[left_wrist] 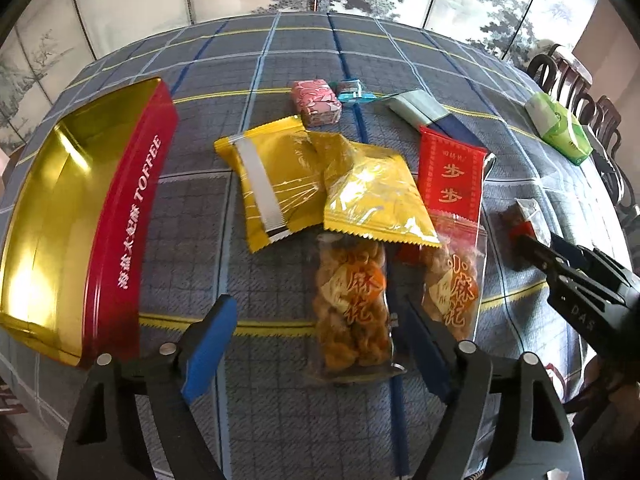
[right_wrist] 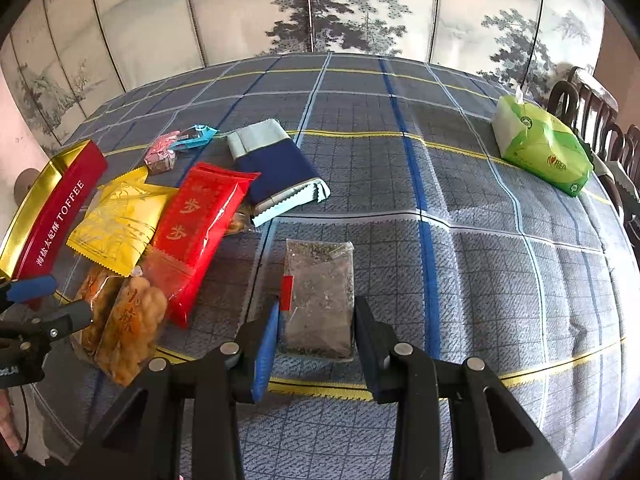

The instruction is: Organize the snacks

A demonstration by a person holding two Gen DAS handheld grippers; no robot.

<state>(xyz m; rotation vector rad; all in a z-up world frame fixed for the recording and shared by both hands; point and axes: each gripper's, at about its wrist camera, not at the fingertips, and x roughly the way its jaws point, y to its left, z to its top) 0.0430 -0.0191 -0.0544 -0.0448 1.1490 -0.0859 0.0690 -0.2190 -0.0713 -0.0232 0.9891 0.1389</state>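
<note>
My left gripper (left_wrist: 316, 304) is open and points down at a clear packet of fried twists (left_wrist: 352, 308) that lies between its blue-padded fingers (left_wrist: 208, 340). The left pad stands well off the packet. A second twist packet (left_wrist: 452, 280) lies just right of it. My right gripper (right_wrist: 316, 304) is shut on the sides of a flat grey seed-bar packet (right_wrist: 318, 296) with a red tab, which rests on the cloth. The left wrist view shows that gripper (left_wrist: 528, 240) at the right. An open red and gold toffee tin (left_wrist: 132, 220) sits at the left.
Two yellow packets (left_wrist: 276, 184) (left_wrist: 372, 196) and a red packet (left_wrist: 452, 176) overlap above the twists. Behind them lie a pink sweet (left_wrist: 316, 102), a teal sweet (left_wrist: 352, 90) and a blue-green packet (right_wrist: 280, 168). A green tissue pack (right_wrist: 540, 148) and dark chairs (right_wrist: 592, 112) are at the right edge.
</note>
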